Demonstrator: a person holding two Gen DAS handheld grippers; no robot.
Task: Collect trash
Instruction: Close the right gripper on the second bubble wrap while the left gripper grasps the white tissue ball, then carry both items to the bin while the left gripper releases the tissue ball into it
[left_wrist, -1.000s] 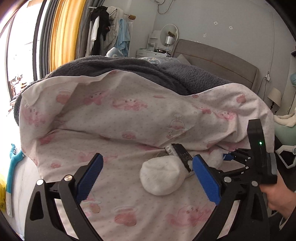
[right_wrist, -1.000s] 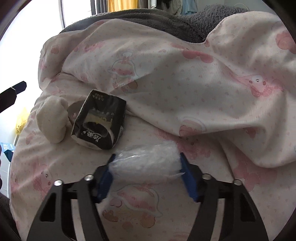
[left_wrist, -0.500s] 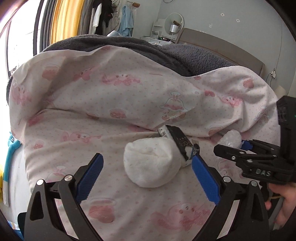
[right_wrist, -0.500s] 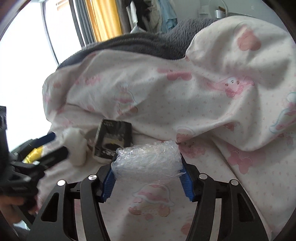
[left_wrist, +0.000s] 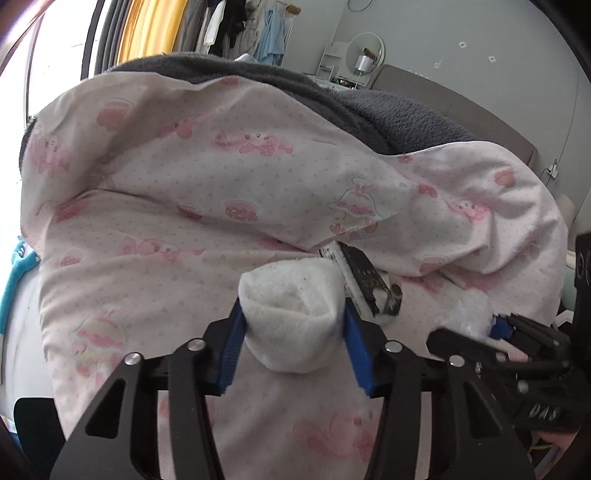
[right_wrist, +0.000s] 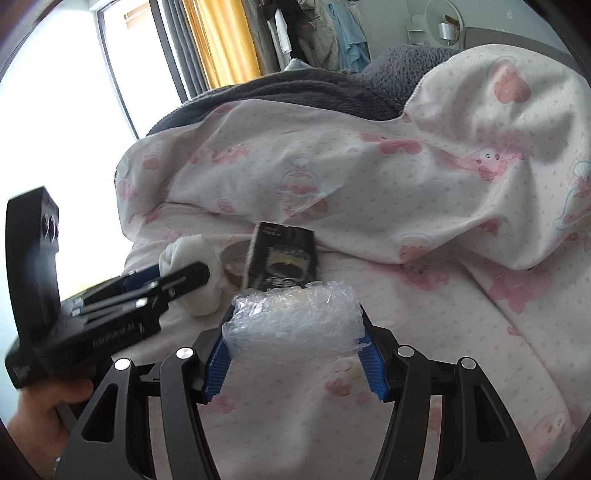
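On the bed (left_wrist: 258, 413), my left fingers (left_wrist: 291, 325) are just closing on the sock (left_wrist: 291, 314); right fingers (right_wrist: 295, 332) are gripping bubble wrap (right_wrist: 295, 317).

White rolled sock (left_wrist: 295, 317) between blue pads (left_wrist: 231, 350) on a black left gripper (left_wrist: 291, 332). Clear bubble wrap wad (right_wrist: 295, 317) in the black right gripper (right_wrist: 295, 332), same blue pads. Black packet (right_wrist: 282, 260) with pale print (text unreadable). Bedsheet (left_wrist: 166, 288) white, pink dots and pink cartoon figures. Dark grey fleece blanket (left_wrist: 399, 114) at the bed's far edge. Yellow-orange curtain (right_wrist: 221, 40).
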